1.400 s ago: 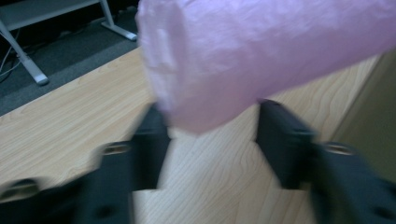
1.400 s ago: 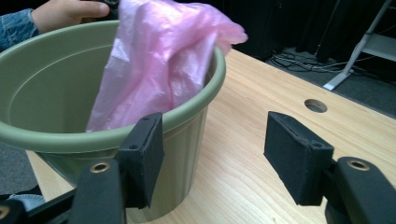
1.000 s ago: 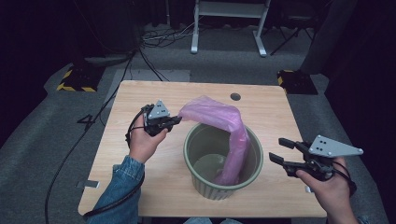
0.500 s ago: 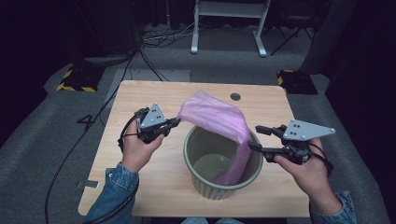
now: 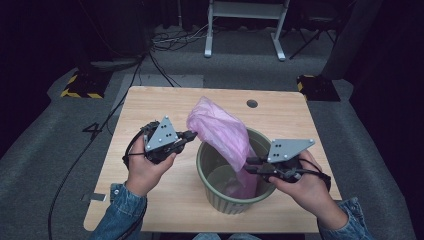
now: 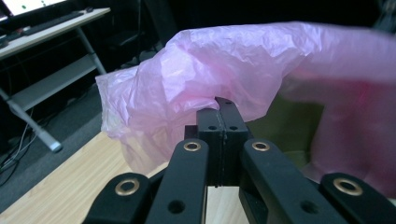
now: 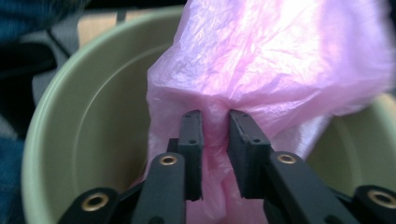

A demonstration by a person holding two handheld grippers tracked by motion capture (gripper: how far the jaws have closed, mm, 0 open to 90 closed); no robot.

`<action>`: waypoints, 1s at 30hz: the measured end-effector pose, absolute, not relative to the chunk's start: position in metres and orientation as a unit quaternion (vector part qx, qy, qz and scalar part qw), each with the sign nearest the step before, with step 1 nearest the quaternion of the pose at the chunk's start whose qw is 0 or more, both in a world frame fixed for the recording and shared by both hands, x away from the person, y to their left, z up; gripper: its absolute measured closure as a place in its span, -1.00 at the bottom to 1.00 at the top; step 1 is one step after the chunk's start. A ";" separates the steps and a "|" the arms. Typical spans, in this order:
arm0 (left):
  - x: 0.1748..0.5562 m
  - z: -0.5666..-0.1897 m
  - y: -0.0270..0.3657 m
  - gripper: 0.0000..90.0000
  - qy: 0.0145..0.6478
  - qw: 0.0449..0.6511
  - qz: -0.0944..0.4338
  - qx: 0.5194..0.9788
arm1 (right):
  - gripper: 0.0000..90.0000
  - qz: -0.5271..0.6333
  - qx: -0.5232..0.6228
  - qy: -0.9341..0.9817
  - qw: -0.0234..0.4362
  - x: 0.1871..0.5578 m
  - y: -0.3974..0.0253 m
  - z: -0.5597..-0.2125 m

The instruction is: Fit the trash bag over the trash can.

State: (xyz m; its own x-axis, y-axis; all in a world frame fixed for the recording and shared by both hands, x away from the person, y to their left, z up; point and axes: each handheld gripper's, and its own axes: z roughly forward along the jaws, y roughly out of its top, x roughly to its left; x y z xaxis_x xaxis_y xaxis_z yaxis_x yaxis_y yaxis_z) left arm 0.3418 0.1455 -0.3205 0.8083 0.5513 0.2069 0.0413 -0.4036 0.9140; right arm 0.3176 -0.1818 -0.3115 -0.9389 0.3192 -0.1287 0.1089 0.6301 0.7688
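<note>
Since a second ago the right tongs (image 5: 252, 165) have swung in over the green bin (image 5: 220, 197), jaws part-open around the pink plastic bag (image 5: 222, 130); left tongs (image 5: 189, 135) stay pinched on its upper edge. Light, limp, slippery film: grip bunched folds.

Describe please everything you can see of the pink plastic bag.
The pink plastic bag is thin, translucent and crumpled. Its lower part hangs inside the green bin; its upper part is drawn up over the rim. The left hand-held gripper is shut on one edge; the right hand-held gripper has its jaws around a bunched fold.
</note>
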 end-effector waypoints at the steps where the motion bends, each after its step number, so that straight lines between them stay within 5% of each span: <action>1: 0.341 -0.320 0.145 1.00 0.184 0.515 0.248 0.800 | 0.72 0.401 0.115 0.901 0.123 0.316 -0.178 -0.313; 8: 0.336 -0.319 0.138 1.00 0.171 0.524 0.243 0.798 | 0.76 0.365 0.093 0.920 0.105 0.307 -0.161 -0.317; 18: 0.321 -0.312 0.129 0.99 0.142 0.540 0.239 0.795 | 0.43 0.390 0.111 0.907 0.116 0.305 -0.176 -0.313; 30: 0.313 -0.309 0.115 0.99 0.117 0.538 0.225 0.804 | 0.01 0.439 0.130 0.871 0.179 0.294 -0.199 -0.277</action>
State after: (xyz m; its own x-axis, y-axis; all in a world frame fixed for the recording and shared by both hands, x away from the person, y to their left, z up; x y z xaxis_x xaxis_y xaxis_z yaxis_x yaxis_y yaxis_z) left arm 0.3126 0.1147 -0.3094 0.8710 0.4307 0.2363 -0.0539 -0.3943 0.9174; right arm 0.2940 -0.1988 -0.2774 -0.9023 0.3836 -0.1969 0.0699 0.5808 0.8110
